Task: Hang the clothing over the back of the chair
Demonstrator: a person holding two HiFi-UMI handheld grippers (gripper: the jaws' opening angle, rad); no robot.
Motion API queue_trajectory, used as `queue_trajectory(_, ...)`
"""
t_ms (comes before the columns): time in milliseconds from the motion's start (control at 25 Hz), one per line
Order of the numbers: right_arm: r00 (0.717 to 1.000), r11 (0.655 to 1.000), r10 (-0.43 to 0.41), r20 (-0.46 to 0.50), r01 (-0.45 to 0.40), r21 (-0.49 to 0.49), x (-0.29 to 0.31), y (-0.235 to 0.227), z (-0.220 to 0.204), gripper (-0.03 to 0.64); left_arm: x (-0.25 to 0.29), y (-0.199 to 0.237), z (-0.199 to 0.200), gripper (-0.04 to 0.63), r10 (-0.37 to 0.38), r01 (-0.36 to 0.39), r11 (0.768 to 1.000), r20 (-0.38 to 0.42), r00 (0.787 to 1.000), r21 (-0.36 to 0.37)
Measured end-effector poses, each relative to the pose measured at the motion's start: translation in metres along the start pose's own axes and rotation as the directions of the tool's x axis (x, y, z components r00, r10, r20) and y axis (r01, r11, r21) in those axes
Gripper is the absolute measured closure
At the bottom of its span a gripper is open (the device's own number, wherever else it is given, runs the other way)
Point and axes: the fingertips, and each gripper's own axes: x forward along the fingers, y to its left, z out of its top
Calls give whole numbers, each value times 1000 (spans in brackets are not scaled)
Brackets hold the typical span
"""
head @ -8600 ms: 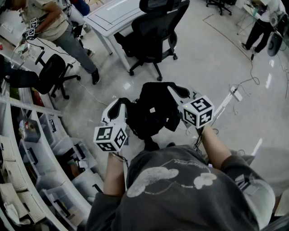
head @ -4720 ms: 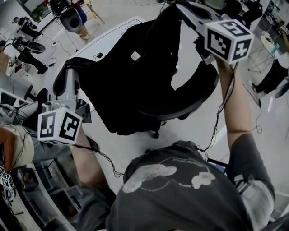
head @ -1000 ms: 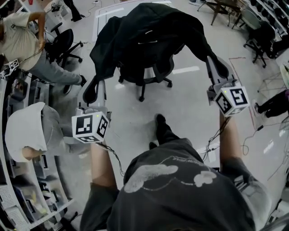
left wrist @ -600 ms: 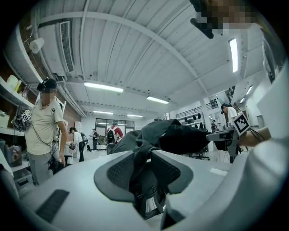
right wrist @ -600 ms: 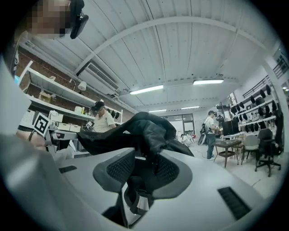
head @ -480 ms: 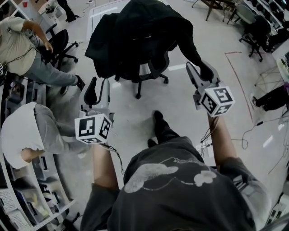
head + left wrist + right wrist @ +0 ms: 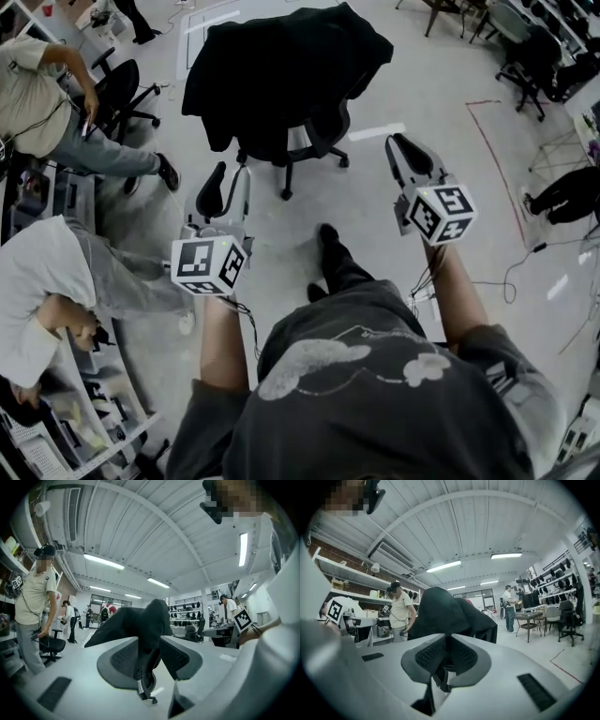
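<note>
As the clothing (image 7: 281,66) already hangs over the chair (image 7: 319,141) back, the task seems done. The left tool (image 7: 230,178) has just opened wide and the right tool (image 7: 405,150) has just closed narrow, both empty; next, probably only draw them back

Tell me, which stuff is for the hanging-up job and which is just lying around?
For the job: black clothing, draped over the chair; left gripper, jaws just opened wider, empty; right gripper, jaws just narrowed, empty.
Just around: second office chair; red floor tape; a person nearby.
</note>
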Motion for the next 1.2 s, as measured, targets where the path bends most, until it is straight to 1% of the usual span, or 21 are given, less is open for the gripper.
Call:
queue_trajectory(40,1000,1000,-4,-9,4,2,0,0,-3,603,2,-4,-3,463,-9,9,1000,-7,1000,-6)
queue_trajectory(80,1000,1000,-7,-16,7,9,0,0,-5,622,3,-8,-6,498,-16,15,1000,-12,1000,-11)
queue_trajectory(120,1000,1000,-6,-21,7,21,-1,0,-8,623,3,-11,-10,548,-20,20,1000,-18,1000,-13)
queue_trajectory(160,1000,999,1,-23,0,36,-2,1,-10,623,4,-15,-13,583,-25,25,1000,-25,999,-15)
queue_trajectory(200,1000,999,16,-21,-15,47,-3,4,-11,624,4,-18,-16,590,-31,30,999,-34,999,-18)
queue_trajectory(240,999,998,39,-16,-38,49,-4,8,-12,624,4,-21,-20,592,-36,36,999,-44,998,-21)
queue_trajectory(320,997,997,79,-18,-78,14,-5,17,-14,624,4,-24,-27,594,-42,41,999,-63,997,-25)
queue_trajectory(400,995,995,93,-36,-94,-40,-3,26,-18,624,4,-24,-33,594,-41,39,999,-76,996,-30)
queue_trajectory(480,993,992,105,-45,-107,-60,-1,34,-21,624,4,-21,-37,594,-38,35,999,-82,996,-37)
queue_trajectory(600,991,991,121,-60,-124,-55,2,41,-26,624,4,-19,-39,594,-40,36,999,-94,995,-39)
queue_trajectory(840,989,991,127,-72,-129,-21,3,38,-29,624,7,-24,-43,595,-40,36,998,-112,993,-45)
queue_trajectory(1200,986,990,138,-98,-141,-20,7,36,-33,624,18,-25,-46,594,-42,36,998,-120,992,-51)
